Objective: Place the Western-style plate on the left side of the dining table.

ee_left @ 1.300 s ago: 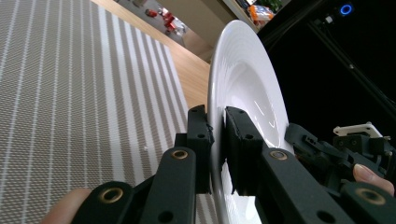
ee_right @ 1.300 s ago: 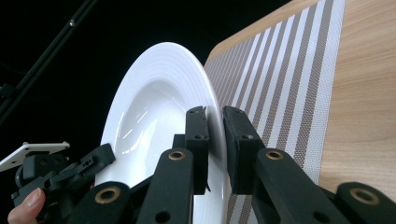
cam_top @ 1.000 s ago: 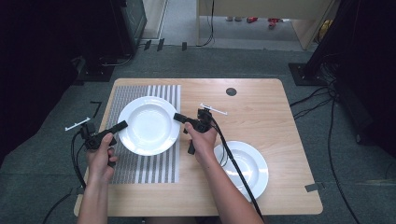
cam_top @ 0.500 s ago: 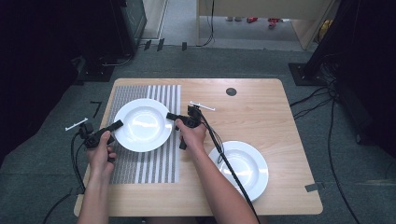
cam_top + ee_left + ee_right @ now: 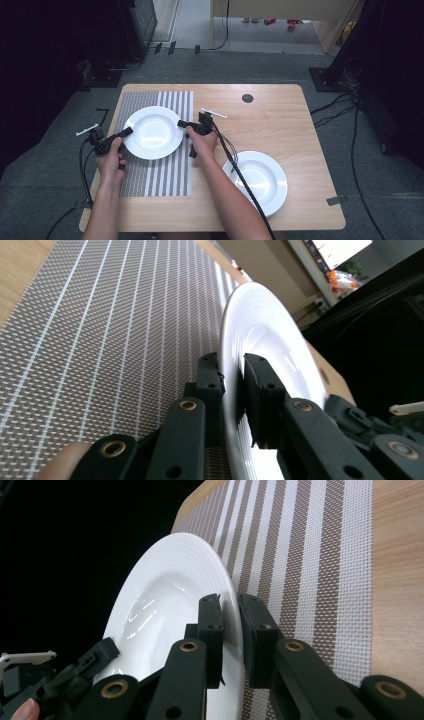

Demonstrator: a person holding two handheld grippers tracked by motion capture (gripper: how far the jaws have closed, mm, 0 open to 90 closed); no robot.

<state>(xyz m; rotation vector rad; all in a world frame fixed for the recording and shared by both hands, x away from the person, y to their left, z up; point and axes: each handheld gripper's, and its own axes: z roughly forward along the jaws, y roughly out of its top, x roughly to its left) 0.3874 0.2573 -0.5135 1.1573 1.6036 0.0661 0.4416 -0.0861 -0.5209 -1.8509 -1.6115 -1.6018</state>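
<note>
A white deep plate (image 5: 152,132) is held over the striped placemat (image 5: 155,175) at the table's left. My left gripper (image 5: 127,131) is shut on the plate's left rim, and my right gripper (image 5: 181,123) is shut on its right rim. In the left gripper view the rim of the plate (image 5: 260,325) runs edge-on between the jaws of the left gripper (image 5: 232,385). The right gripper view has the plate (image 5: 165,595) pinched the same way by the right gripper (image 5: 230,625), with the striped mat (image 5: 310,555) close beneath. Whether the plate rests on the mat I cannot tell.
A second white plate (image 5: 260,180) lies on the wooden table (image 5: 300,125) at the front right, beside my right forearm. A small black disc (image 5: 247,98) sits near the table's far edge. Cables trail over the grey floor on both sides.
Both grippers have carried the plate a little to the left and lower, toward the mat. The right hand has drawn away from the second plate.
</note>
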